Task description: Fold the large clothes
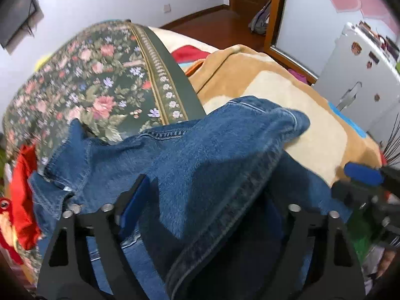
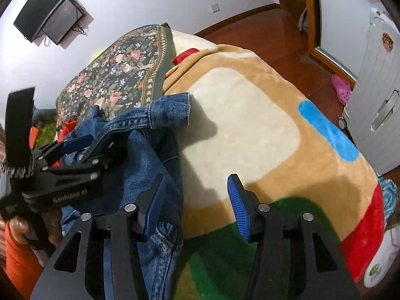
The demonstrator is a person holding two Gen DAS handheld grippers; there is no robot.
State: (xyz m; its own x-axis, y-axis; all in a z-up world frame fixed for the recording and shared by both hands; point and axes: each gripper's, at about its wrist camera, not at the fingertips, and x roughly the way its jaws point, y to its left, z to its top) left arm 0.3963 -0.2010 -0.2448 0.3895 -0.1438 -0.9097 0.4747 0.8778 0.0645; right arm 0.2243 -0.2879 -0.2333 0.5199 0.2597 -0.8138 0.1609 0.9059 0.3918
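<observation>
A blue denim jacket (image 1: 200, 150) lies crumpled on the bed's plush tan blanket (image 2: 250, 125). My left gripper (image 1: 207, 182) stands over it with its jaws wide. A thick fold of denim sits between them and drapes over the right finger, hiding it. Only the left pad (image 1: 135, 200) shows, beside the cloth. In the right wrist view the denim jacket (image 2: 150, 150) lies at the left, and a hand holds the left gripper (image 2: 92, 140) against its collar. My right gripper (image 2: 196, 177) is open over bare blanket, its left finger (image 2: 152, 200) touching the jacket's edge. The right gripper's blue pad (image 1: 362, 175) shows at the right edge.
A dark floral quilt (image 2: 120, 75) covers the far left of the bed. Red clothing (image 1: 22, 187) is piled at the left edge. A white suitcase (image 2: 375, 100) and a pink slipper (image 2: 341, 92) are on the wooden floor to the right. A screen (image 2: 47, 7) hangs on the wall.
</observation>
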